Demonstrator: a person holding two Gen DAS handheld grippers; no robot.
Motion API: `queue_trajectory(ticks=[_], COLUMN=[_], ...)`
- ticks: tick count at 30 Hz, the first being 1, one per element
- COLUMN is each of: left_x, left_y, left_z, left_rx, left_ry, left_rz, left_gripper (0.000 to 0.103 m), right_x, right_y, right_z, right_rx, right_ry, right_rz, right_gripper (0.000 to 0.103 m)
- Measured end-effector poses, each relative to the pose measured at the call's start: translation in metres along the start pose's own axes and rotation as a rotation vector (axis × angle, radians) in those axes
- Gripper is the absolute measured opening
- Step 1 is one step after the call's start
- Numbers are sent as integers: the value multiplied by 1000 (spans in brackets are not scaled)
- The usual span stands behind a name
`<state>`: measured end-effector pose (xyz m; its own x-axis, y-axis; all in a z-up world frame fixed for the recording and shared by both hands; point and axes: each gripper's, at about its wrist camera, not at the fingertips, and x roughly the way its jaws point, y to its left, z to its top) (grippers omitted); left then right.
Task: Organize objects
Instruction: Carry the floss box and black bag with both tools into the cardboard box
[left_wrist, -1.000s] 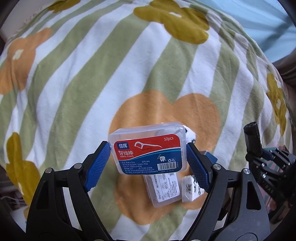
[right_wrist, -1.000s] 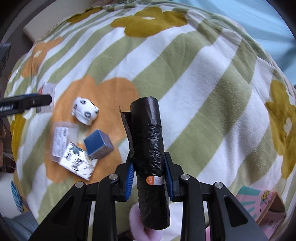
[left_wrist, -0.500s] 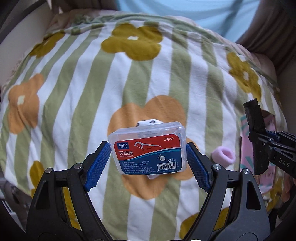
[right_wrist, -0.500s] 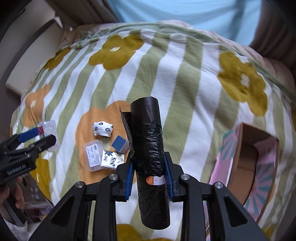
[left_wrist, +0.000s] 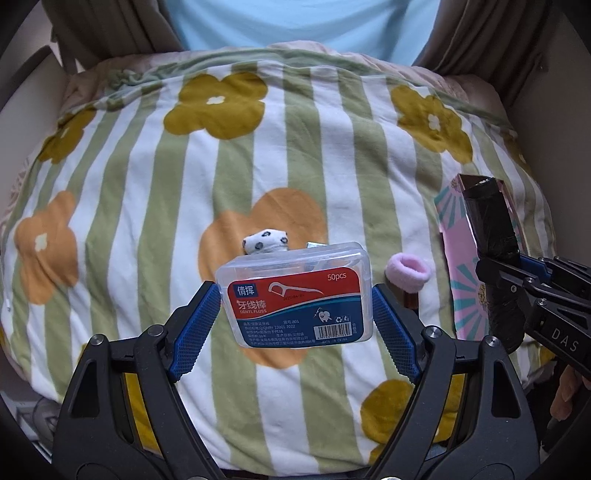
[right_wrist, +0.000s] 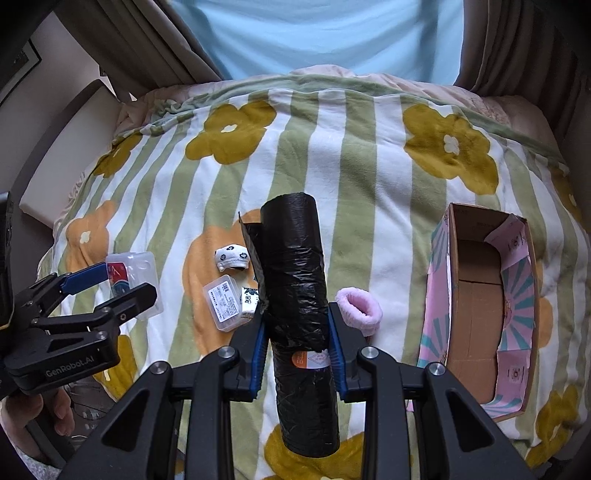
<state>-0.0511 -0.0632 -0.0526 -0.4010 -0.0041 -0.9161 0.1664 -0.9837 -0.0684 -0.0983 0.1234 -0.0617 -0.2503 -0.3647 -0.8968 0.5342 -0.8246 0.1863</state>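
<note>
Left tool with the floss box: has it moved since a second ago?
Yes. The left tool and floss box have risen away from the blanket, whose edges now show.

In the left wrist view the dental floss box hid most of the spotted white bundle and all but a grey corner of something just right of it, while the black bag roll covered the cardboard box except its pink left wall and far corner. In the right wrist view the same roll hid the right part of a small patterned packet beside the clear plastic case, whose label print was too small to read. The person's hand under the left gripper was cut off by the picture's left edge.
</note>
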Motion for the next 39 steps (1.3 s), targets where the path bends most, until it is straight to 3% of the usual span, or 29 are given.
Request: queue_trajectory(ticks=[9, 18, 29, 39], left_x=[-5, 13, 78, 168], left_y=[-35, -116, -259, -366], left_z=[11, 52, 104, 112], left_rx=[88, 245, 456, 626], left_ry=[-20, -38, -8, 99], left_rz=[-21, -89, -188, -214], left_gripper=[81, 81, 81, 81], right_x=[-26, -41, -9, 49], right_y=[-30, -110, -204, -255], right_z=[-10, -18, -38, -65], right_rx=[69, 220, 328, 341], right_ry=[-61, -96, -44, 43], right_rz=[-41, -129, -215, -215], right_gripper=[27, 27, 27, 27])
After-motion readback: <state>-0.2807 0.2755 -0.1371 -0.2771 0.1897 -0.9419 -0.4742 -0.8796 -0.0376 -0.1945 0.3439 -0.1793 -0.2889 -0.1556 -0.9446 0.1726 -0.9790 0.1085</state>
